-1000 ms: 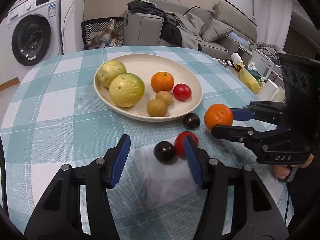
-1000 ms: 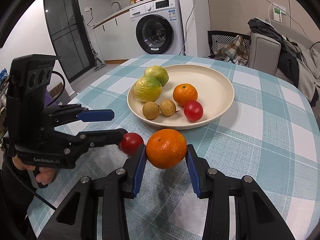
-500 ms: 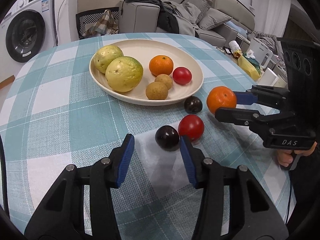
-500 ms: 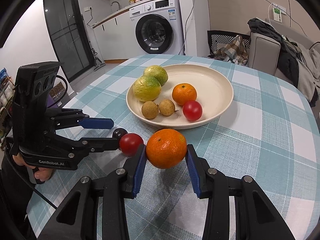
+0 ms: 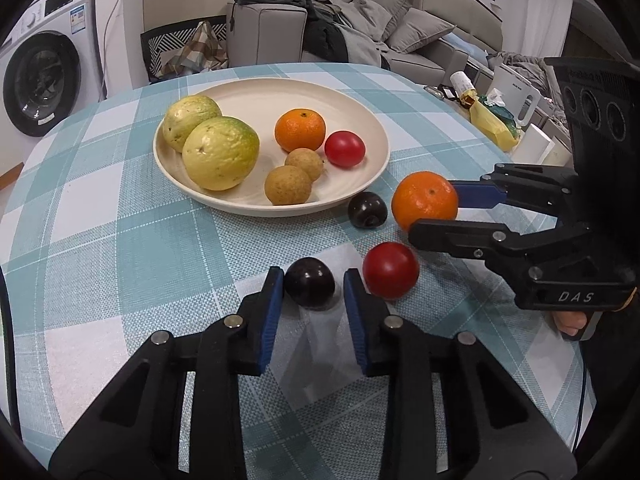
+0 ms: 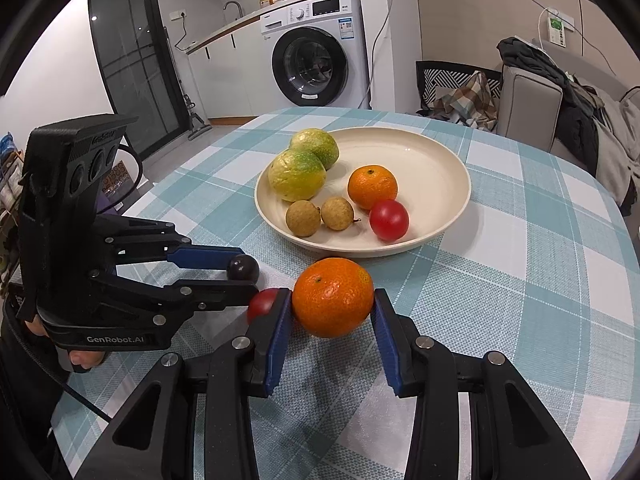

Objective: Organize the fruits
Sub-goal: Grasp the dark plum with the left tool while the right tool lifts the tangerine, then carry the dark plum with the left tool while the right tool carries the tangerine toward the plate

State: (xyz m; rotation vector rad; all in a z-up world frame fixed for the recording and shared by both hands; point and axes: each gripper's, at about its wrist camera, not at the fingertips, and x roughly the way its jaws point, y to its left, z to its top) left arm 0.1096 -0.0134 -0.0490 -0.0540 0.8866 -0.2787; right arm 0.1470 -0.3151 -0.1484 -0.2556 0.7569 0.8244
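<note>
A cream plate on the checked tablecloth holds two yellow-green fruits, an orange, a red tomato and two brown longans. My right gripper is shut on a second orange just in front of the plate. My left gripper has its blue pads on either side of a dark plum on the cloth, with a small gap on the right. A red tomato lies right of it. Another dark plum lies by the plate rim.
A washing machine stands beyond the table. A grey sofa with clothes and cushions is behind it. A yellow bag and white boxes sit past the table's right edge.
My left gripper has moved forward and narrowed around the near dark plum. My right gripper still holds the orange in about the same place.
</note>
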